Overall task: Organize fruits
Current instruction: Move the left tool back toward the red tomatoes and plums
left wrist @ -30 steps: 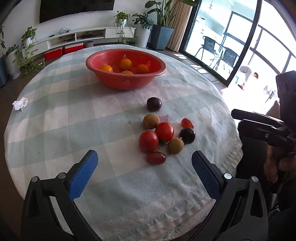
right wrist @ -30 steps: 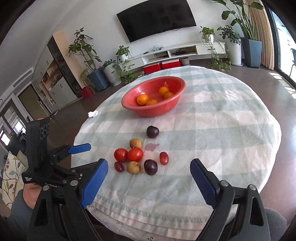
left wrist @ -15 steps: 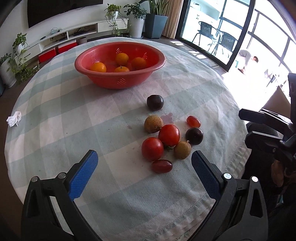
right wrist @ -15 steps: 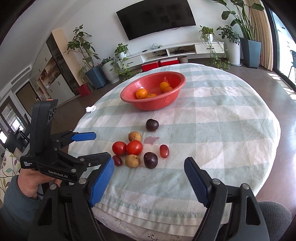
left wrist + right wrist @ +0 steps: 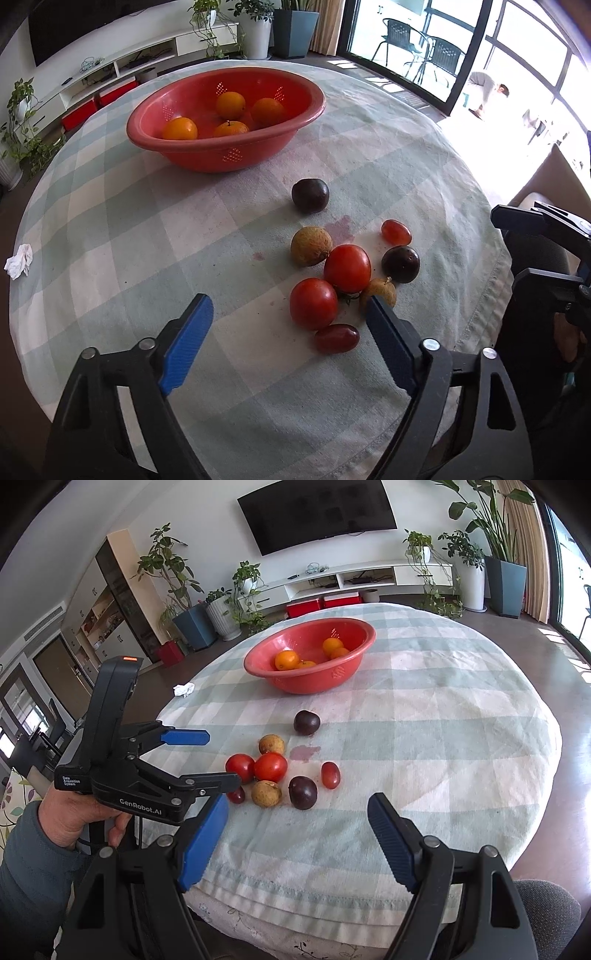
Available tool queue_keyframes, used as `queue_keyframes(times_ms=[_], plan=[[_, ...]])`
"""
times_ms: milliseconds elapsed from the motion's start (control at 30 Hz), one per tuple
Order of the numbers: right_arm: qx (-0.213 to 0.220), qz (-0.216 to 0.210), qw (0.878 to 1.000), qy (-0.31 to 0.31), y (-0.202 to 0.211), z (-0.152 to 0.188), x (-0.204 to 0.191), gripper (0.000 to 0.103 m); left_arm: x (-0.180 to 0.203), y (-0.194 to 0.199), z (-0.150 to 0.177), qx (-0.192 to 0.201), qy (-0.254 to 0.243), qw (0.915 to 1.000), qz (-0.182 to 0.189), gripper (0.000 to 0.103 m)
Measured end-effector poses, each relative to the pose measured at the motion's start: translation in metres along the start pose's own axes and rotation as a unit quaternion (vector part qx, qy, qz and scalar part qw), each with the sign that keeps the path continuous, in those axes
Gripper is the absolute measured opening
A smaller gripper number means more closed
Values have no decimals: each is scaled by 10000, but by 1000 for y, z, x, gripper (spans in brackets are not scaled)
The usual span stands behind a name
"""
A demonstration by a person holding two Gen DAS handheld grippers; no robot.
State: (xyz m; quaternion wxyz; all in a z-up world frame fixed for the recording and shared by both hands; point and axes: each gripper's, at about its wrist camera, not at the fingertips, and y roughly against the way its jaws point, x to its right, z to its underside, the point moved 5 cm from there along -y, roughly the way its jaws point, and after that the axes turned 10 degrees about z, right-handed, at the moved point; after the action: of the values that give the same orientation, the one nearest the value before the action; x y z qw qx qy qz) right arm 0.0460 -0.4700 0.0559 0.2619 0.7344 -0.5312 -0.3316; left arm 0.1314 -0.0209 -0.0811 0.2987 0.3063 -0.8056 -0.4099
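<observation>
A red basket point(image 5: 236, 155) point(image 5: 314, 683) holds several oranges point(image 5: 180, 128) at the far side of the round table. A cluster of loose fruit lies nearer: two red tomatoes point(image 5: 314, 303) point(image 5: 270, 767), two brown round fruits point(image 5: 311, 246), two dark plums point(image 5: 310, 195) point(image 5: 303, 792) and two small red grape tomatoes point(image 5: 337, 338). My left gripper point(image 5: 290, 328) is open, empty, low over the cloth just short of the cluster; it also shows in the right wrist view point(image 5: 205, 758). My right gripper point(image 5: 295, 834) is open and empty at the table's near edge.
A checked green-and-white cloth point(image 5: 110, 221) covers the table. A crumpled white tissue point(image 5: 18, 260) point(image 5: 183, 689) lies at the left rim. A pink stain point(image 5: 341, 226) marks the cloth beside the fruit. Potted plants, a TV shelf and glass doors stand beyond.
My left gripper has moved forward and down toward the fruit cluster. My right gripper has drifted slightly closer to the table. Both stay open; no fruit has moved.
</observation>
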Motion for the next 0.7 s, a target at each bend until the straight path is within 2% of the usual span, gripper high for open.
queue_keyframes(times_ms=[33,100,300,367,433,700], plan=[[-5,0,10000,2,0,0,0,81,0,-1,0,-52,-33,10000,8,70],[-3,-2,10000,-8,0,0,0,81,0,-4,-1,-137,-110,9998,10,65],[-24,-6,10000,-3,-1,1,2,81,5,-11,-2,-318,-307,9990,41,62],[-23,-4,10000,-2,-1,1,2,81,6,-13,-2,-374,-323,9987,100,55],[-27,-2,10000,-1,-1,1,2,81,6,-17,-2,-439,-320,9983,185,38],[-36,-6,10000,-2,-1,1,2,81,5,-21,-3,-444,-255,9982,322,38]])
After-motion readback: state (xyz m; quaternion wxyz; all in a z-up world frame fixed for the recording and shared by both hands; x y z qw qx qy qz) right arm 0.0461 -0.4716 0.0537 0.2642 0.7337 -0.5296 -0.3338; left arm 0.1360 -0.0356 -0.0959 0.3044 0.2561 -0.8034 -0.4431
